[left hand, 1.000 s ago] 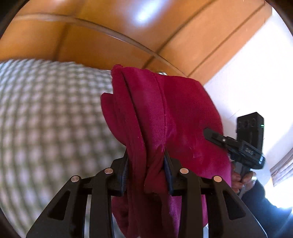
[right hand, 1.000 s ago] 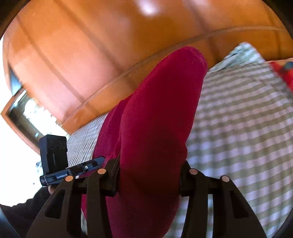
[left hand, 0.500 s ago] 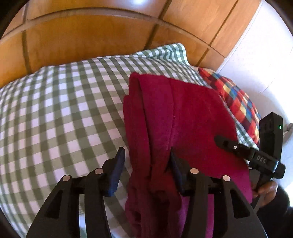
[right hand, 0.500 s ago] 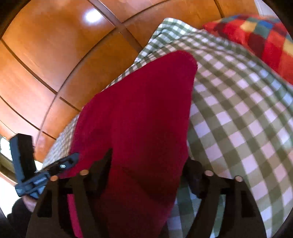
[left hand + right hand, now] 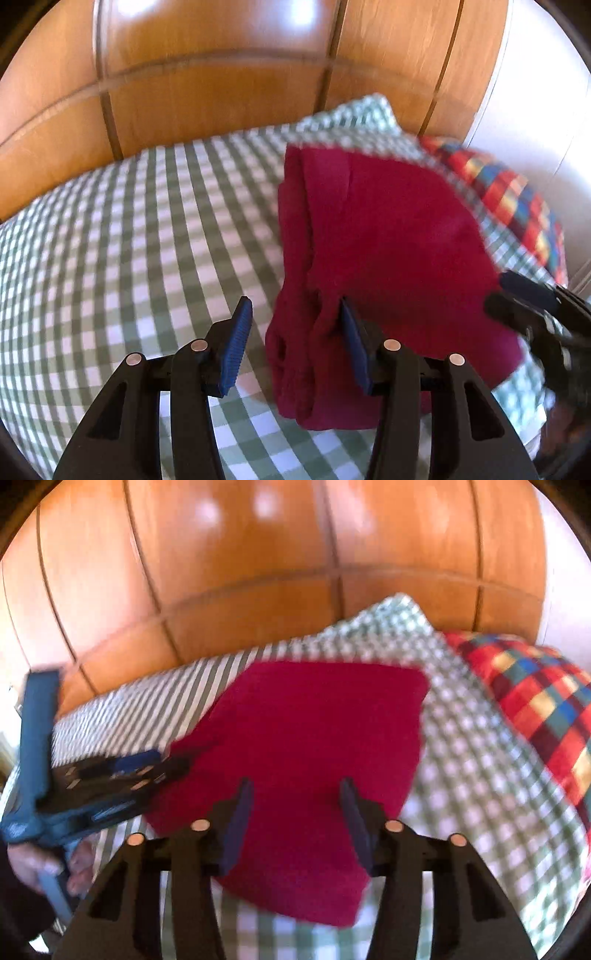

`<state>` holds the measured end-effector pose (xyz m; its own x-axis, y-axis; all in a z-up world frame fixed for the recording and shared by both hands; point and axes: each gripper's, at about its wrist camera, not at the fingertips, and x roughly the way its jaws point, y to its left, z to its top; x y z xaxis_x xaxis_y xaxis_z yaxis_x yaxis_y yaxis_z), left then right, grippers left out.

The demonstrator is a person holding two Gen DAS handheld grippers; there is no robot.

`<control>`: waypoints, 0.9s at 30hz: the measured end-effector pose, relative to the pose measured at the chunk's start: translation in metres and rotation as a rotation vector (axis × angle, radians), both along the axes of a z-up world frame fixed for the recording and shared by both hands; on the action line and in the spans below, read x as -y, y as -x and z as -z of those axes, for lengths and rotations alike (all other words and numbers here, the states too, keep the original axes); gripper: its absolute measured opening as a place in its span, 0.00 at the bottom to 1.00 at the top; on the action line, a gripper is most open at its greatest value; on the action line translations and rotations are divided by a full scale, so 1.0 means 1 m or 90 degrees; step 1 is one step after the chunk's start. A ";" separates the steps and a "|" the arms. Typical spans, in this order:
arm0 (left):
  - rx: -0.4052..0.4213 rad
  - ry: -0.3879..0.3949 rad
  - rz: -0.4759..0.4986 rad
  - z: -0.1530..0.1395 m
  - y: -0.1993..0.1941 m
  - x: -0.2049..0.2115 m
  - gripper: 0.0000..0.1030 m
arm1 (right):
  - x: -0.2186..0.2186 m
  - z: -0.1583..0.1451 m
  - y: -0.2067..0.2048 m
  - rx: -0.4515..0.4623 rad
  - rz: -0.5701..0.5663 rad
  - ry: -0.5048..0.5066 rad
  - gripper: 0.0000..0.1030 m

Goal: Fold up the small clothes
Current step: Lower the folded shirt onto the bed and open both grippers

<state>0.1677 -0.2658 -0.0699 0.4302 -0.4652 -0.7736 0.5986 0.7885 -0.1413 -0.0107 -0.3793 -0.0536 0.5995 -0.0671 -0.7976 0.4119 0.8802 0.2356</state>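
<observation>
Letting go cleanly looks like the step in hand: the folded crimson fleece garment [image 5: 384, 251] lies on the green-and-white checked bedcover [image 5: 140, 236], right of centre in the left wrist view, and both tools are spread wide. The left gripper [image 5: 295, 339] has its jaws apart, the right-hand blue ribbed pad touching the cloth's near left corner while the other pad stands clear over the checks. The right gripper [image 5: 297, 814] is likewise open, its jaws straddling the near edge of the garment [image 5: 314, 760] with nothing pinched. To do this well, I would draw each tool straight back along its fingers, not sideways, so the pad resting against the stacked edge does not drag the layers askew; a light press on top might then flatten the bundle.

Only the left wrist view shows the layered fold edges, several thicknesses bunched at lower centre, and the right tool's dark tip at the right edge of the frame. Only the right wrist view shows the broad smooth top face of the garment, its rounded far corner at upper centre, the red, blue and yellow checked pillow [image 5: 535, 716] in full at right, and the person's hand [image 5: 33, 864] gripping the other tool at lower left. Both frames are blurred.
</observation>
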 end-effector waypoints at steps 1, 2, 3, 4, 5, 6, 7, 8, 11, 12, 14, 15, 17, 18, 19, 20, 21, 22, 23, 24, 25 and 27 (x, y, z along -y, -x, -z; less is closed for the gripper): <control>-0.002 0.003 0.000 0.004 0.000 0.001 0.47 | -0.004 0.009 -0.002 -0.021 0.005 0.013 0.46; 0.001 0.005 -0.001 0.005 0.000 0.002 0.47 | -0.007 0.017 -0.002 -0.027 0.017 0.024 0.45; 0.004 0.003 -0.003 0.004 0.002 0.001 0.47 | -0.008 0.019 -0.004 -0.026 0.023 0.031 0.46; 0.005 0.005 -0.008 0.002 0.003 0.000 0.47 | -0.011 0.018 -0.004 -0.026 0.025 0.040 0.46; 0.006 0.007 -0.010 0.000 0.004 -0.001 0.47 | -0.011 0.017 -0.005 -0.028 0.024 0.048 0.46; 0.009 0.011 -0.012 -0.003 0.007 -0.004 0.47 | -0.012 0.016 -0.004 -0.029 0.025 0.050 0.46; 0.012 0.012 -0.013 -0.005 0.009 -0.005 0.47 | -0.009 0.016 -0.004 -0.028 0.027 0.047 0.46; 0.016 0.013 -0.015 -0.008 0.012 -0.007 0.47 | -0.007 0.017 -0.004 -0.026 0.031 0.042 0.46; 0.036 0.020 -0.022 -0.017 0.022 -0.014 0.47 | -0.005 0.006 0.005 -0.009 0.048 0.023 0.48; 0.046 0.020 -0.025 -0.021 0.026 -0.015 0.47 | -0.006 0.003 0.007 -0.006 0.052 0.019 0.52; 0.057 0.024 -0.028 -0.026 0.033 -0.019 0.47 | -0.010 -0.005 0.012 -0.004 0.058 0.021 0.55; 0.062 0.024 -0.031 -0.028 0.037 -0.021 0.47 | -0.012 -0.009 0.015 -0.002 0.064 0.029 0.55; 0.073 0.025 -0.037 -0.032 0.043 -0.024 0.47 | -0.014 -0.016 0.021 0.008 0.072 0.035 0.55; 0.075 0.025 -0.039 -0.033 0.045 -0.025 0.47 | -0.017 -0.018 0.024 0.010 0.071 0.034 0.55; 0.076 0.026 -0.039 -0.033 0.047 -0.026 0.47 | -0.019 -0.018 0.026 0.008 0.072 0.036 0.55; 0.077 0.027 -0.041 -0.034 0.049 -0.028 0.47 | -0.021 -0.019 0.028 0.005 0.074 0.042 0.55; 0.078 0.030 -0.042 -0.035 0.051 -0.029 0.47 | -0.024 -0.019 0.030 0.002 0.072 0.050 0.55; 0.079 0.034 -0.042 -0.037 0.053 -0.031 0.47 | -0.025 -0.019 0.032 0.001 0.070 0.052 0.55; 0.082 0.038 -0.042 -0.039 0.055 -0.032 0.47 | -0.027 -0.020 0.035 -0.001 0.071 0.051 0.55; 0.089 0.040 -0.044 -0.042 0.059 -0.033 0.47 | -0.027 -0.019 0.036 -0.004 0.071 0.048 0.55; 0.095 0.041 -0.045 -0.044 0.062 -0.035 0.47 | -0.028 -0.018 0.038 -0.011 0.074 0.046 0.57; 0.106 0.046 -0.046 -0.049 0.069 -0.038 0.47 | -0.031 -0.014 0.041 -0.028 0.078 0.046 0.62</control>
